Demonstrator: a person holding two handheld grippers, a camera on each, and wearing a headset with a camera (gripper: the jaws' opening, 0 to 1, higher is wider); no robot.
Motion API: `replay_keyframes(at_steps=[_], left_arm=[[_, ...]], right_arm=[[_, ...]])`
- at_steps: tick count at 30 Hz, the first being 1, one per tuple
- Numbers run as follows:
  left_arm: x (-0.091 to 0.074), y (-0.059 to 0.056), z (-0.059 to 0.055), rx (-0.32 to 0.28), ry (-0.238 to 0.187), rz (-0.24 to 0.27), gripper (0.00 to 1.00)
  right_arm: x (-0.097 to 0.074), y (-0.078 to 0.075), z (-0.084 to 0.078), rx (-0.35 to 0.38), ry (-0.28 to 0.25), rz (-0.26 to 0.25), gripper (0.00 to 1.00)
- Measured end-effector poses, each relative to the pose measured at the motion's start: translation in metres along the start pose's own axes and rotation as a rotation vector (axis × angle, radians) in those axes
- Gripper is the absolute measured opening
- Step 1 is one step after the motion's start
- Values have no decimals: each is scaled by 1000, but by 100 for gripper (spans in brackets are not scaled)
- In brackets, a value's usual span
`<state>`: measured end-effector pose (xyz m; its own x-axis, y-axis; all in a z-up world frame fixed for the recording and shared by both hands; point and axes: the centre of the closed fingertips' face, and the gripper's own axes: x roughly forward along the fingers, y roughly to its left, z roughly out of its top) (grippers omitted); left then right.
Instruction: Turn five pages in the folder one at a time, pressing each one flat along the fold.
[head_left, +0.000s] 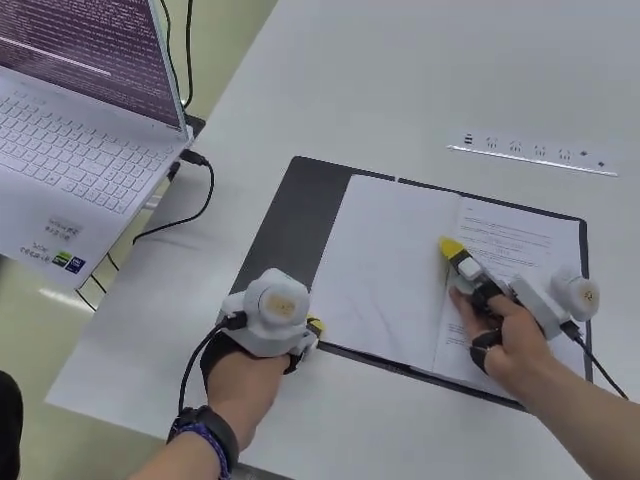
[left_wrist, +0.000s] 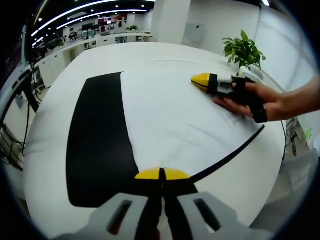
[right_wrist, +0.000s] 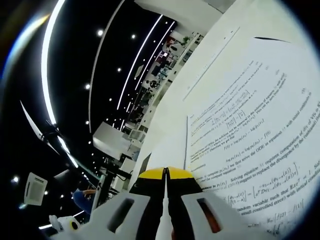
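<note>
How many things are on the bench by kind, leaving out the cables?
laptop: 1
folder: 1
tools: 2, the left tool and the right tool
socket strip: 1
Total: 5

Head view: above the near edge of the bench (head_left: 400, 70), facing down. Left gripper view: low at the near edge of the folder (left_wrist: 95, 150), facing across. Right gripper view: close over the printed page (right_wrist: 240, 130), rolled. Folder shared by all.
</note>
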<state>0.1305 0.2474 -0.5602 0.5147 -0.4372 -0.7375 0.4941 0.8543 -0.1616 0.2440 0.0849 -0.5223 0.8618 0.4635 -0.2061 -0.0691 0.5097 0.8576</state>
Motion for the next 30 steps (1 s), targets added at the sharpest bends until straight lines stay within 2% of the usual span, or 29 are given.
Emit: replay_keyframes(at_steps=[8, 10, 11, 13, 16, 22, 24, 30], left_arm=[[0, 0, 0, -8, -2, 4, 0], [0, 1, 0, -24, -7, 2, 0], [-1, 1, 0, -37, -13, 0, 0], [-1, 1, 0, -29, -16, 0, 0], [0, 0, 0, -8, -14, 4, 0], [0, 0, 0, -5, -12, 6, 0], [-1, 2, 0, -40, -19, -1, 0], [-1, 0, 0, -34, -25, 1, 0]], right_arm=[[-9, 5, -8, -10, 24, 6, 0], [-10, -1, -8, -6, 28, 10, 0], [-13, 2, -10, -4, 28, 12, 0], [-16, 2, -12, 0, 31, 15, 0], [-17, -5, -15, -1, 43, 21, 0], [-23, -15, -24, -21, 65, 27, 0], [-27, -16, -27, -21, 69, 28, 0], [-37, -13, -39, -33, 89, 29, 0]])
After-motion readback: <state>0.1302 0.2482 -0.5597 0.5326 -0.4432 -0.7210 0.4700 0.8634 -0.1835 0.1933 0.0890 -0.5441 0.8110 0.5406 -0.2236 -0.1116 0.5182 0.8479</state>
